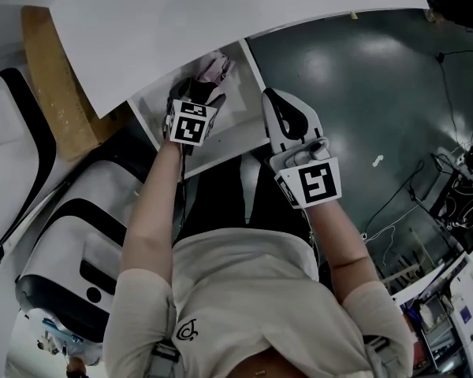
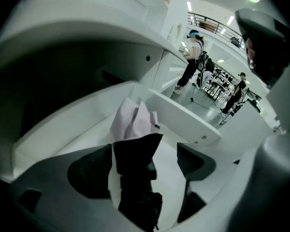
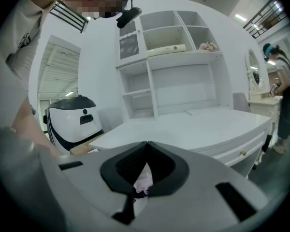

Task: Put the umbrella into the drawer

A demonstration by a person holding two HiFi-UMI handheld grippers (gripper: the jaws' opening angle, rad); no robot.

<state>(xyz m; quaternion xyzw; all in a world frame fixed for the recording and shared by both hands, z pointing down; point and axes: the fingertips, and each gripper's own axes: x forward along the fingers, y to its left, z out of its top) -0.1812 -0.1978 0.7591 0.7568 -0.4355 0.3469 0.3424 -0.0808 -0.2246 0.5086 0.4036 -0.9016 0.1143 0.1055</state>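
From the head view, the drawer (image 1: 221,150) stands pulled out under the front edge of the white tabletop (image 1: 221,14), and the pink-and-black umbrella (image 1: 217,68) lies inside it. The left gripper (image 1: 195,93) reaches down into the drawer over the umbrella, while the right gripper (image 1: 282,113) sits by the drawer's right front corner. In the left gripper view the left gripper (image 2: 144,149) has its jaws spread apart. The umbrella (image 2: 135,149) runs between them, close against the left pad and clear of the right one, resting on the drawer (image 2: 181,115) floor. In the right gripper view the right gripper (image 3: 145,146) has its pads pressed together at the tips and nothing held. A scrap of pink umbrella (image 3: 144,180) shows through the gap below, with the tabletop (image 3: 193,127) beyond.
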